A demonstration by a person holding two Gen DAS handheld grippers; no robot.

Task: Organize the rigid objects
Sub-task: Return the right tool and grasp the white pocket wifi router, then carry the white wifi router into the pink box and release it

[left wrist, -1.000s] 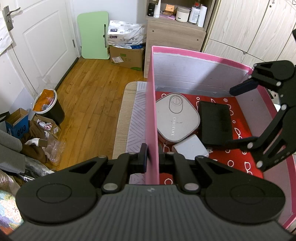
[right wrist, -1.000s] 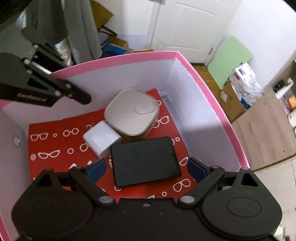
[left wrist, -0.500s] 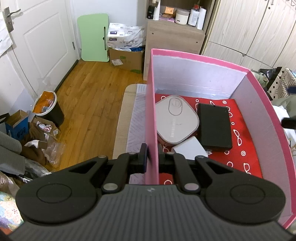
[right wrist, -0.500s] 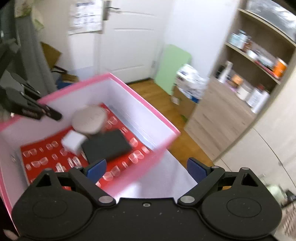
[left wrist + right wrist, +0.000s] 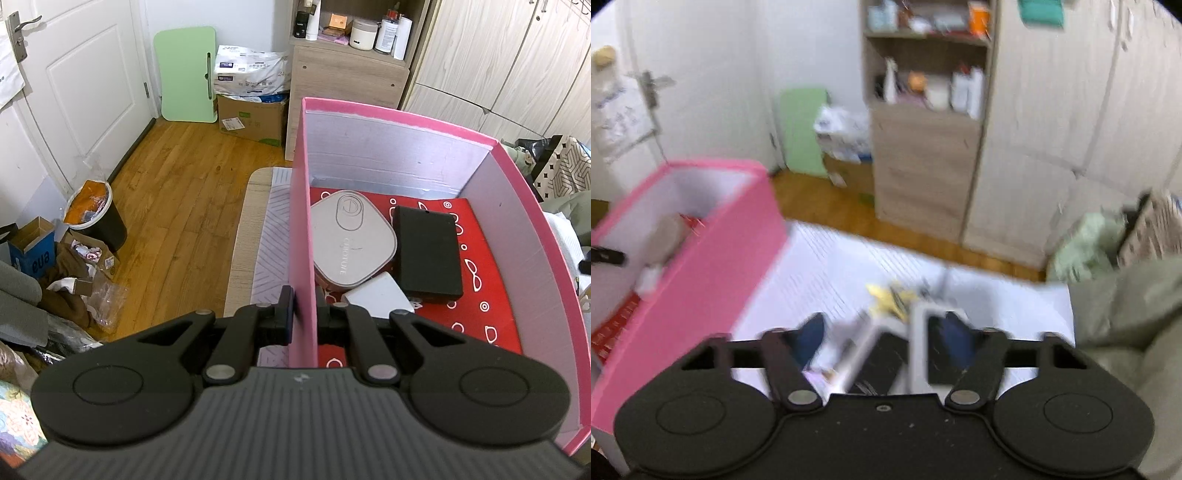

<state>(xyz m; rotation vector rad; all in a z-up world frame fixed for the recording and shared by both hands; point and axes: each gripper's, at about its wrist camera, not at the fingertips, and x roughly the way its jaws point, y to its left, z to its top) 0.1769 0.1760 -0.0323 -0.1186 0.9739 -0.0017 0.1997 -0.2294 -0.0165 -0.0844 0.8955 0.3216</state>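
Observation:
My left gripper [image 5: 303, 317] is shut on the near left wall of the pink box [image 5: 301, 236]. On the box's red patterned floor lie a grey rounded-square device [image 5: 351, 240], a flat black slab [image 5: 428, 254] and a small white block [image 5: 376, 295]. In the blurred right wrist view, my right gripper [image 5: 882, 336] hangs over a white table surface [image 5: 849, 273], to the right of the pink box [image 5: 713, 258]. Its jaws are closing. Two white-edged dark objects [image 5: 879, 354] lie below and between the fingers; no grip on them shows.
A yellow item [image 5: 886, 295] lies on the table just beyond the right gripper. Olive-green cloth [image 5: 1126, 314] is piled at the right. Past the table are a wooden floor [image 5: 177, 206], a wooden cabinet [image 5: 343, 85] and a bin [image 5: 92, 218].
My right gripper has come out of the pink box, swung to the right over the white table, and its jaws have narrowed. The left gripper has kept its hold on the box wall.

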